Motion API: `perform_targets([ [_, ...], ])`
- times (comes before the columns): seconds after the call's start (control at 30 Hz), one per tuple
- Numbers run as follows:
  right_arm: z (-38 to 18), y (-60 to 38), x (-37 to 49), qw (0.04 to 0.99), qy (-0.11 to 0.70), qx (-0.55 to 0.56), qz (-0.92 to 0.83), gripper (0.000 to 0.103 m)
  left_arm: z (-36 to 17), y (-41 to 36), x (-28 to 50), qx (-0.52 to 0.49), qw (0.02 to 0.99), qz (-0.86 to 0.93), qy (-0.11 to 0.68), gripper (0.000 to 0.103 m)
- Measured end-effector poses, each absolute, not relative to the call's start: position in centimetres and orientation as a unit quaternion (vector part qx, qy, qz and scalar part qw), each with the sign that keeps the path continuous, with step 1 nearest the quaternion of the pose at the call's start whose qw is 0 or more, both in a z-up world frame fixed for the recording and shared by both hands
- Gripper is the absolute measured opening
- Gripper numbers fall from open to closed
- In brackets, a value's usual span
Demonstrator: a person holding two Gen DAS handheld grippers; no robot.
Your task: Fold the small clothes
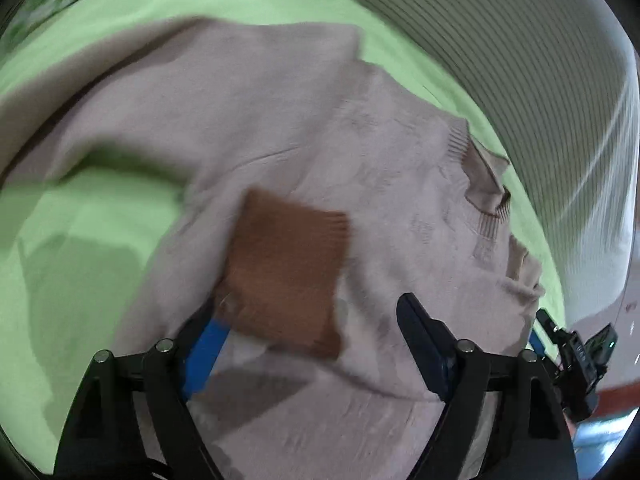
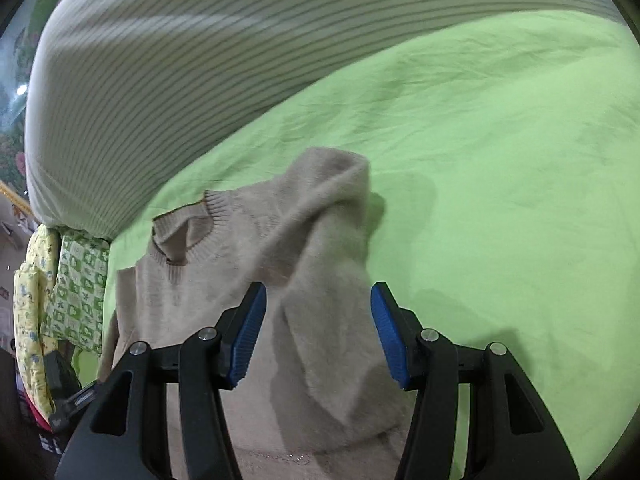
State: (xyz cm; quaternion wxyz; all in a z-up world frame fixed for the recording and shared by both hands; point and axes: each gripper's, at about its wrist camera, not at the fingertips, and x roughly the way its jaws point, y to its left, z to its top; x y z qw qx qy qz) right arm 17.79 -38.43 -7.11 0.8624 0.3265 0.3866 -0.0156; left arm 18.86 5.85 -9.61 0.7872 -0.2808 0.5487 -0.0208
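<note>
A small beige knitted sweater (image 1: 280,112) lies spread on a green sheet (image 1: 80,240), its ribbed neck (image 1: 480,184) toward the right. A sleeve with a brown ribbed cuff (image 1: 288,264) is laid across the body. My left gripper (image 1: 312,308) hovers low over it with jaws wide; the cuff covers the tip of the left finger and no pad presses on cloth. In the right wrist view the sweater (image 2: 180,280) shows its neck (image 2: 188,232), and a folded beige sleeve (image 2: 332,220) runs between the blue pads (image 2: 248,336) of my right gripper (image 2: 319,288), which stands open around it.
A large striped cushion (image 2: 180,60) borders the sheet (image 2: 500,160) behind the sweater, also in the left wrist view as the striped cushion (image 1: 500,40). Patterned green and yellow pillows (image 2: 76,300) lie at the left edge. Part of the other gripper (image 1: 576,356) shows at the right.
</note>
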Motion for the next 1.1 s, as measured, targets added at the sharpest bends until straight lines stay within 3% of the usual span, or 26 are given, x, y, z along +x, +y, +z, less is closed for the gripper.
perform_targets([
  [0.17, -7.5, -37.8, 18.1, 0.864, 0.389, 0.319, -0.020, 0.056, -10.4, 4.5, 19.6, -0.272, 0.792, -0.002, 0.547, 0.080],
  [0.23, -7.7, -38.1, 18.3, 0.863, 0.388, 0.321, -0.029, 0.056, -10.2, 3.2, 20.6, -0.242, 0.805, -0.008, 0.541, 0.038],
  [0.27, -7.8, -38.3, 18.3, 0.862, 0.387, 0.326, -0.031, 0.056, -10.2, 2.6, 21.1, -0.237, 0.802, -0.020, 0.547, 0.009],
  [0.3, -7.8, -38.6, 18.3, 0.861, 0.386, 0.329, -0.032, 0.056, -9.7, 2.6, 21.3, -0.239, 0.806, -0.025, 0.541, 0.006],
  [0.53, -7.0, -39.4, 18.8, 0.868, 0.376, 0.324, -0.026, 0.056, -0.6, 6.2, 18.3, -0.221, 0.880, -0.054, 0.418, 0.005],
  [0.83, -9.3, -37.3, 22.7, 0.852, 0.431, 0.297, -0.015, 0.055, -4.8, 8.4, 17.1, -0.236, 0.855, -0.029, 0.460, 0.005],
  [0.87, -9.7, -37.3, 23.0, 0.847, 0.438, 0.299, -0.009, 0.048, -5.0, 8.2, 17.0, -0.237, 0.854, -0.034, 0.462, 0.005],
  [0.9, -9.7, -37.7, 23.2, 0.844, 0.447, 0.296, -0.015, 0.013, -5.1, 8.1, 17.0, -0.239, 0.853, -0.040, 0.462, 0.005],
  [1.1, -4.6, -40.6, 22.1, 0.878, 0.421, 0.221, -0.047, 0.008, -5.1, 4.0, 18.6, -0.203, 0.866, -0.093, 0.447, 0.005],
])
